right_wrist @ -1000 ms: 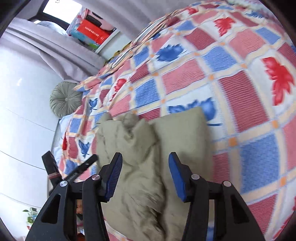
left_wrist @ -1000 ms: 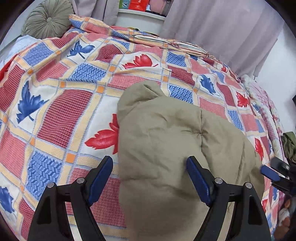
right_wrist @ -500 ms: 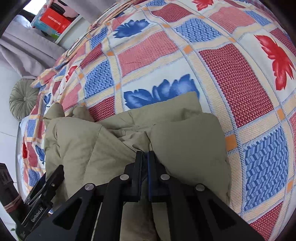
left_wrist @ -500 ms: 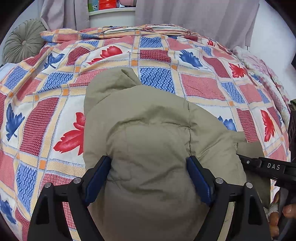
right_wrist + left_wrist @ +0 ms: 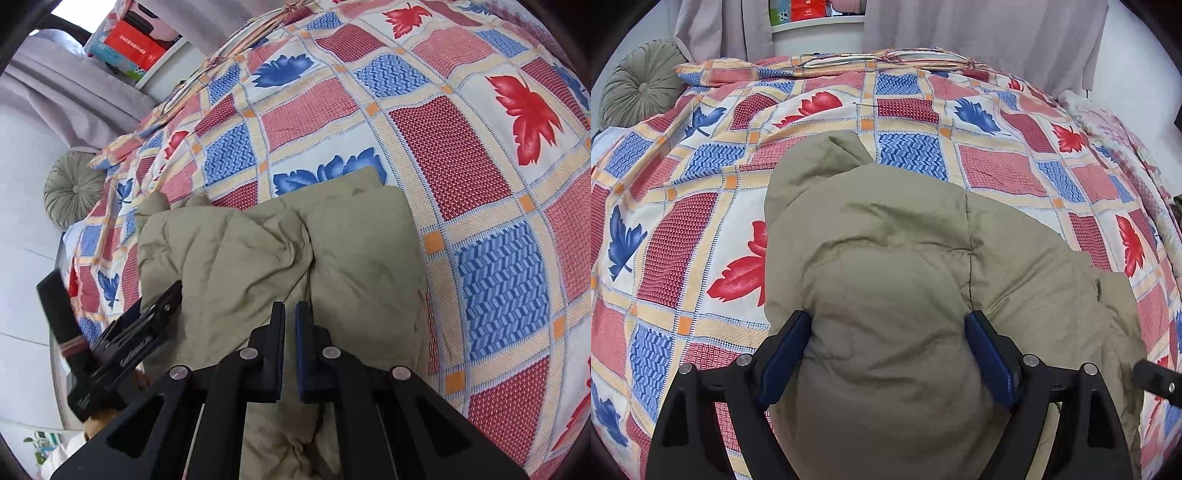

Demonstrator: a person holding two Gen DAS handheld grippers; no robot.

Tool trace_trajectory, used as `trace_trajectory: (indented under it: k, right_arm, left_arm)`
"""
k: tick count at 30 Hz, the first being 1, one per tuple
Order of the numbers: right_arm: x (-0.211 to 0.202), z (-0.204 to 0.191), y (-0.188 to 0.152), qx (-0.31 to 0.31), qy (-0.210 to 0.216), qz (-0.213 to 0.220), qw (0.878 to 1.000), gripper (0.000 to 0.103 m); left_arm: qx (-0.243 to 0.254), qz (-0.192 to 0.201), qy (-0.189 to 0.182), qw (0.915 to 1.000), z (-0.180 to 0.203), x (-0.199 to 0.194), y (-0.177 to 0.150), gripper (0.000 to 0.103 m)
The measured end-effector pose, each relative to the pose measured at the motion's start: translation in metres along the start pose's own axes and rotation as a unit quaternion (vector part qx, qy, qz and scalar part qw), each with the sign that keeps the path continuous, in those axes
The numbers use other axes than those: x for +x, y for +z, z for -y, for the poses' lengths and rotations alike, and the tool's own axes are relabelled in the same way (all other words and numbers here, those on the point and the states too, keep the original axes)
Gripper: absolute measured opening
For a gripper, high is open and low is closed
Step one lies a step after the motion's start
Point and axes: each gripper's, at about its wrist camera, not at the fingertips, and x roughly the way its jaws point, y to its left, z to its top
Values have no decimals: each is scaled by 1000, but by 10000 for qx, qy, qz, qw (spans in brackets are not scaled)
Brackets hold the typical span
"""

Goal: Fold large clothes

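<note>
Puffy quilted olive jacket is seen lower centre on woven leaf-patterned bedspread. Left gripper is spread wide around a padded fold; right gripper is closed, apparently nothing pinched. Round pleated cushion is noted upper left.

The left tool straddles a puffy olive jacket at the frame's lower centre, its blue pads wide apart, on a leaf-patterned quilt.
</note>
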Motion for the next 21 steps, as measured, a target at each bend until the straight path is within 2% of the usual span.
trace_trajectory:
  k: [6,11,16,21]
  right_arm:
    - [-16,-22,-45,-657,-32,-33,9978,4]
    - [-8,-21,-61,-709,-56,-247,9972,4]
    - [10,-4,-70,-480,-102,-484,9976,4]
    - [24,0,-78,-560,-259,-560,9965,4]
  left_arm:
    - [-14,59,115,9999,-4,-13,0,86]
    - [0,192,218,9996,-14,-48,-12,86]
    - [-300,43,188,9994,-31,-80,-55,86]
    - [-462,-205,123,9986,-35,-80,-98,89]
